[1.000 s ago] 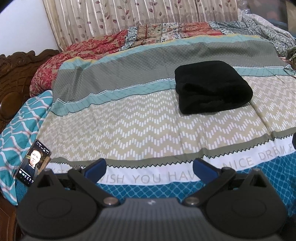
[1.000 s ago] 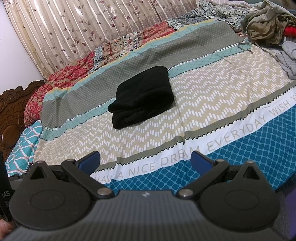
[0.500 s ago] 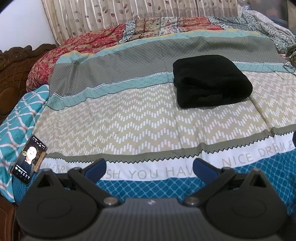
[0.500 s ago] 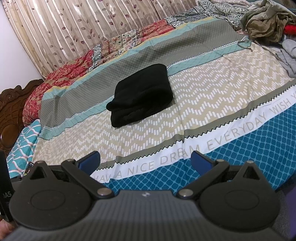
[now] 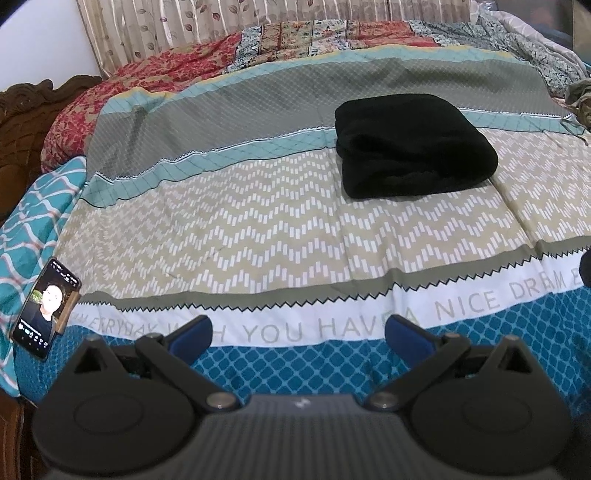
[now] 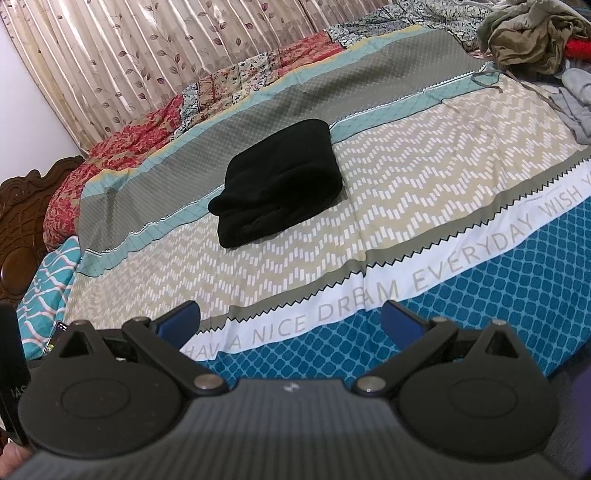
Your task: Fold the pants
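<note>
Both grippers empty, pants [image 5: 413,144] folded on bedspread [image 5: 258,221]

Folded pants [image 5: 413,144]: black fleecy cloth, matt. Bedsheet [image 5: 258,229]: smooth printed cotton-like cloth. Headboard [image 6: 22,206]: carved glossy wood. Curtain [image 6: 147,59]: shiny pleated fabric.

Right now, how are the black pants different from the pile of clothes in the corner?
The black pants are folded into a neat bundle; the clothes pile is crumpled. The pants are one dark colour; the pile mixes olive, red and grey. The pants lie mid-bed; the pile sits at the far right corner. Both rest on the bedspread.
</note>
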`<action>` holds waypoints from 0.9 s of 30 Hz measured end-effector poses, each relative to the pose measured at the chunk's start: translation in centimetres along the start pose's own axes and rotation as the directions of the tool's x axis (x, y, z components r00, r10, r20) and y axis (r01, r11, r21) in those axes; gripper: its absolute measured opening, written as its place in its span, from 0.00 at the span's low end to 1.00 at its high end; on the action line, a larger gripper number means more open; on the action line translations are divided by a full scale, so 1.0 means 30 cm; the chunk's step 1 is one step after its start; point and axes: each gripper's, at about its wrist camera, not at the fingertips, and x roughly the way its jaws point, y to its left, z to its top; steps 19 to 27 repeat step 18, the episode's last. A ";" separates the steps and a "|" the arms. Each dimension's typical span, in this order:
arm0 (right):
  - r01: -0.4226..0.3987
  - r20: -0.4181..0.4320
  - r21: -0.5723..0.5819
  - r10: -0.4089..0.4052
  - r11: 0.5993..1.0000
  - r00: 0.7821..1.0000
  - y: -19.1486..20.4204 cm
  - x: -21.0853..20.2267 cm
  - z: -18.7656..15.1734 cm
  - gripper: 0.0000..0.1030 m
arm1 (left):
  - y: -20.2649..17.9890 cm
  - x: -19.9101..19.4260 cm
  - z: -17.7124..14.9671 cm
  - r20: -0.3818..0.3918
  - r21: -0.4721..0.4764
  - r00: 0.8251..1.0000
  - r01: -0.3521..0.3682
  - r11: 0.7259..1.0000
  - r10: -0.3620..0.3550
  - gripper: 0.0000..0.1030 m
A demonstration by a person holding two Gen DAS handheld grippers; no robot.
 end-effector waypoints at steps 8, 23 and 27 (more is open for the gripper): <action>-0.001 -0.003 0.003 0.001 1.000 1.000 -0.003 0.001 -0.001 1.00 | 0.000 0.004 -0.005 -0.015 -0.004 1.000 0.017 1.000 -0.017 1.00; 0.000 -0.002 0.003 0.000 1.000 1.000 -0.002 0.000 -0.001 1.00 | -0.014 -0.014 -0.010 0.000 0.006 0.996 0.084 0.996 -0.084 1.00; 0.000 -0.002 0.003 0.000 1.000 1.000 -0.002 0.000 -0.001 1.00 | -0.014 -0.014 -0.010 0.000 0.006 0.996 0.084 0.996 -0.084 1.00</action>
